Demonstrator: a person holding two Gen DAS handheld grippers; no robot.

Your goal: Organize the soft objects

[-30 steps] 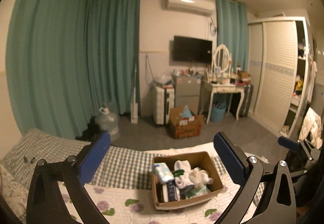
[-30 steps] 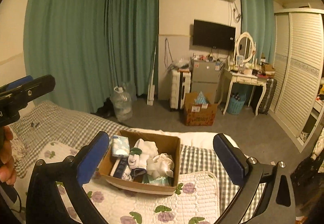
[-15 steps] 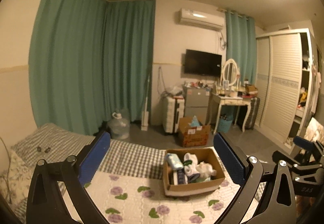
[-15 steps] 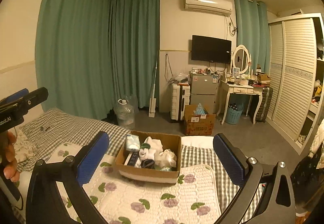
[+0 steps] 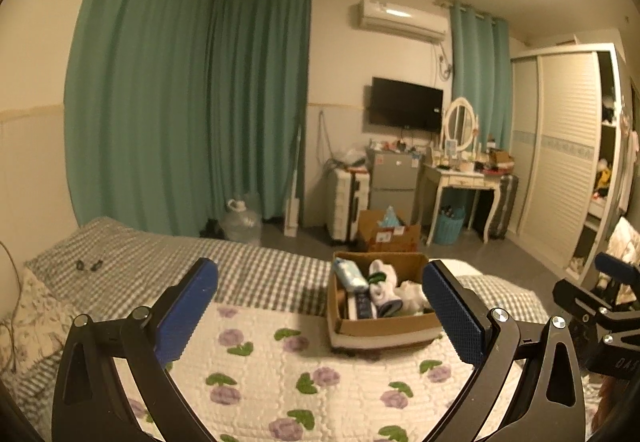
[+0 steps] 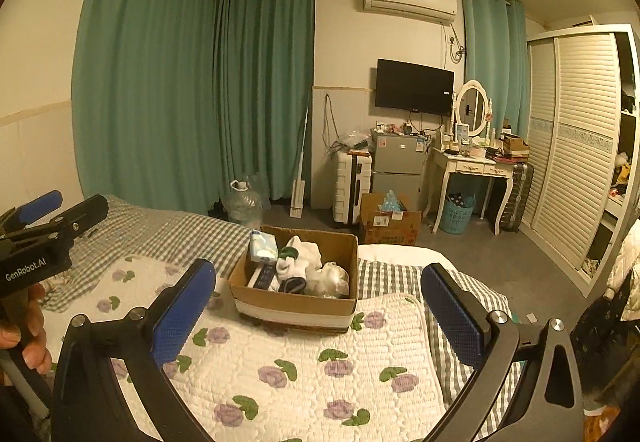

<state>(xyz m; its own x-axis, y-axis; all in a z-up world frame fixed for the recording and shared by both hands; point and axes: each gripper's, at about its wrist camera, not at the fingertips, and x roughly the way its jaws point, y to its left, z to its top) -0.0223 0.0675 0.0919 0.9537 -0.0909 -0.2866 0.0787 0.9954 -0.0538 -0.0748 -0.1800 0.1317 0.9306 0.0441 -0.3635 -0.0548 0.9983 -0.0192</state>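
Observation:
A cardboard box sits on the bed's flowered quilt. It holds several soft things: a blue-white tissue pack, white socks and a crumpled white item. My left gripper is open and empty, held back from the box. My right gripper is open and empty, also short of the box. The right gripper shows at the left view's right edge; the left gripper shows at the right view's left edge.
A grey checked sheet covers the bed beyond the quilt. On the floor past the bed stand a water jug, a second cardboard box, a white suitcase, a dressing table and a wardrobe.
Both grippers have pulled back and risen from the box, so it looks smaller and farther. Both stay open and empty.

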